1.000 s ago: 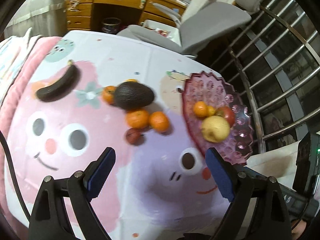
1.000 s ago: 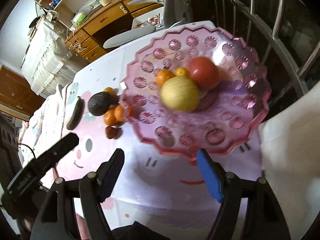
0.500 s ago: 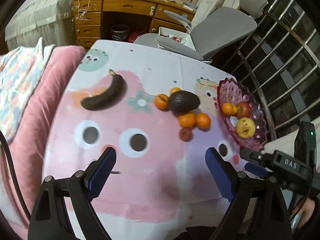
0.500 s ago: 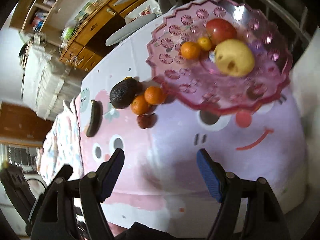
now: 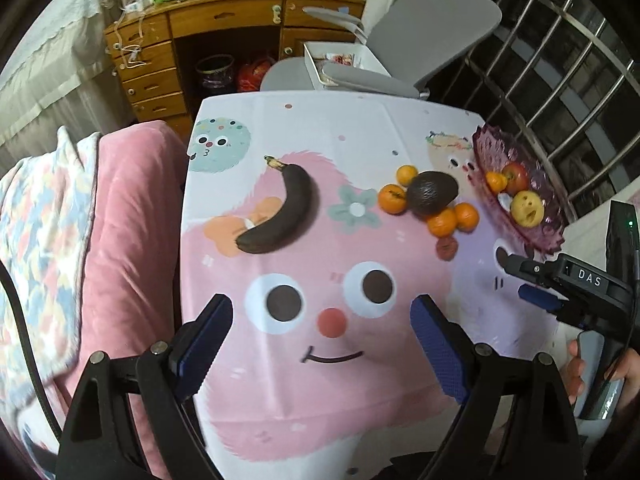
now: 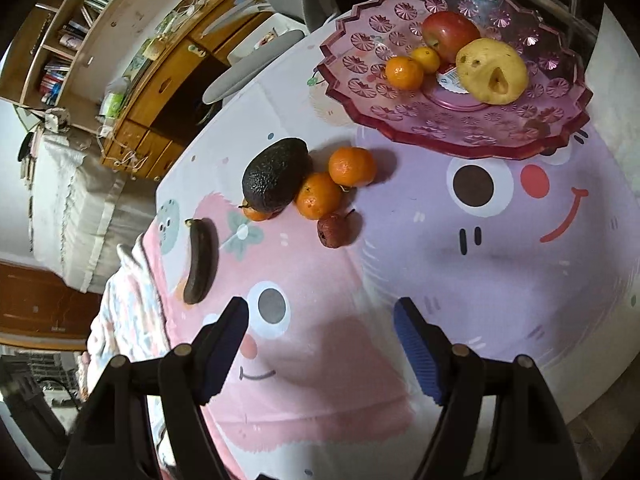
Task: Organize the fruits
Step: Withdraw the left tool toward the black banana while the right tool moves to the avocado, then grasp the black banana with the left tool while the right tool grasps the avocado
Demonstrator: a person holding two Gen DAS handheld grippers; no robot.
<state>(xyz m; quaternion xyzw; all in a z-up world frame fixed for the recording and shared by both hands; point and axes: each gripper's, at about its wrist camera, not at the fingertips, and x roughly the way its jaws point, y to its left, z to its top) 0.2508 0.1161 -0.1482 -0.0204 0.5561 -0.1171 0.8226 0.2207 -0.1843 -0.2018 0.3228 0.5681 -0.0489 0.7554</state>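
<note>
A: Starting with the biggest thing, what carries the fruit?

B: A surface (image 5: 280,376) under a cartoon-face cloth (image 6: 460,280). Its left edge runs beside a pink cushion (image 5: 128,216); its far edge faces a grey office chair (image 5: 432,28) and a wooden desk (image 5: 224,28). Metal railing (image 5: 560,92) stands along the right side. The near half of the cloth is bare under both claws.

A: And the container?

B: A pink scalloped glass dish (image 6: 520,136) sits at the far right corner, its rim close to the surface's edge. It holds a yellow pear (image 6: 492,72), a red apple (image 6: 450,30) touching it, and two small tangerines (image 6: 404,72), side by side just left of the apple.

A: What lies loose?

B: A blackened banana (image 5: 280,212) lies alone mid-left, well apart from the rest. A dark avocado (image 6: 276,178) lies near the dish with tangerines crowded against it: two orange ones (image 6: 318,196) touching on the side toward the dish, others partly hidden behind it. A small shrivelled reddish fruit (image 6: 334,230) sits just beside that pair, on the near side.

A: The claws?

B: The left claw (image 5: 322,344) is spread wide, grasping nothing, over the pink face. The right claw (image 6: 320,350) is likewise released and empty, above the bare cloth, near the surface's front edge.
</note>
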